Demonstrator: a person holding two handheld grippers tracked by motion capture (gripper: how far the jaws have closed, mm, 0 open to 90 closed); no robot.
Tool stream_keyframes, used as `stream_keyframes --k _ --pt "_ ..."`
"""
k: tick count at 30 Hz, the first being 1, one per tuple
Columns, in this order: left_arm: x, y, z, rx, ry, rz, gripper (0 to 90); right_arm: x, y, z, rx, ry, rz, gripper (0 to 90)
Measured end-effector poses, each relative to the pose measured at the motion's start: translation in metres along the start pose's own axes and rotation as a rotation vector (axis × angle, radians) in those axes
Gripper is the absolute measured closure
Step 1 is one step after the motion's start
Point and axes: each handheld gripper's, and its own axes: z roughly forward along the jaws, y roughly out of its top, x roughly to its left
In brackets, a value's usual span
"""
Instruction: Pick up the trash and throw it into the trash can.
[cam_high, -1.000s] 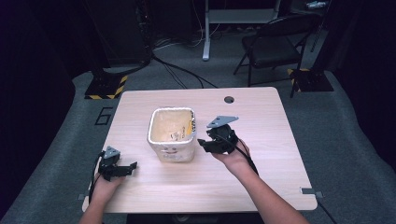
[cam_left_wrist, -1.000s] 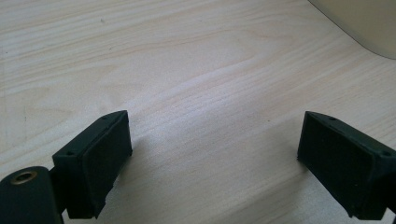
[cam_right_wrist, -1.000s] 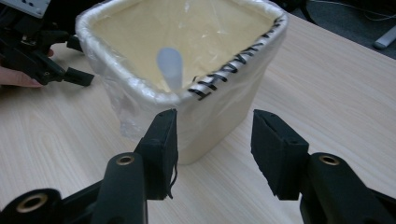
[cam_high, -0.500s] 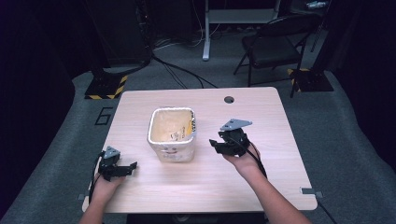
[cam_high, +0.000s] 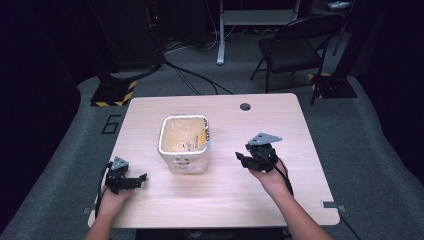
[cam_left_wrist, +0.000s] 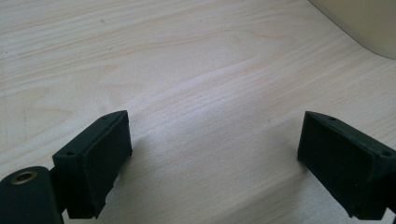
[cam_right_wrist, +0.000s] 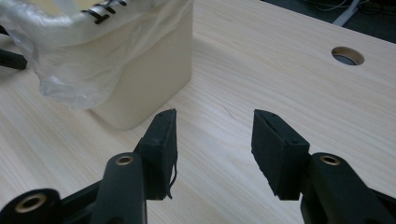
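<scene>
Pale woodgrain table (cam_high: 210, 200) | cream rectangular bin (cam_high: 184, 145), crinkled plastic liner | both tools spread, empty

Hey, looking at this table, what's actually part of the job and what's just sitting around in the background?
Likely part of the job:
- cream bin lined with a plastic bag, standing on the table
- left gripper, open, holding nothing
- right gripper, open, holding nothing

Just around:
- folding chair behind the table
- floor cables
- cable hole in the tabletop
</scene>
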Motion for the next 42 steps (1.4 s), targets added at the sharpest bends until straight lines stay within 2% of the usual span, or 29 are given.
stream_keyframes --k 13,24,42 --pt "0.000 0.000 0.000 0.000 0.002 0.000 9.3 -0.021 -0.031 -0.002 0.007 -0.044 0.057 49.4" --pt "0.000 0.000 0.000 0.000 0.003 0.000 9.3 -0.031 -0.050 -0.005 0.015 -0.074 0.076 48.9" --pt "-0.001 -0.001 -0.001 0.000 0.004 -0.001 9.4 -0.062 -0.082 -0.012 0.047 -0.141 0.156 47.2"
